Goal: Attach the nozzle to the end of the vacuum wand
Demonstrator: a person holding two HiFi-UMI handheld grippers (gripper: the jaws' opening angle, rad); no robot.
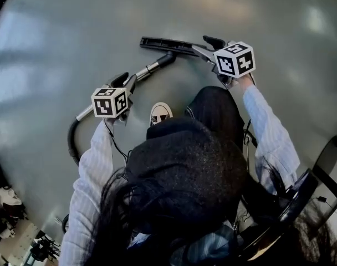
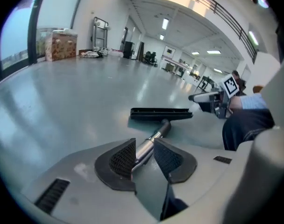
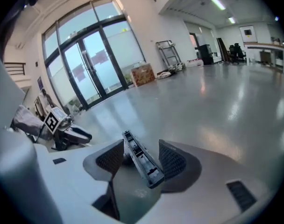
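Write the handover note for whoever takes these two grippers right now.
Left gripper: fingers closed on the metal wand.
Right gripper: fingers apart around one end of the nozzle; whether they press on it is not clear.
Done: the wand's end looks seated in the nozzle's neck, over the grey floor.
Left: check that the joint has locked, then let go, probably right gripper first.

wand (image 2: 147, 146): made of polished, shiny metal.
nozzle (image 2: 160, 112): moulded in matt black plastic.
floor (image 1: 74, 37): finished smooth, grey and glossy.
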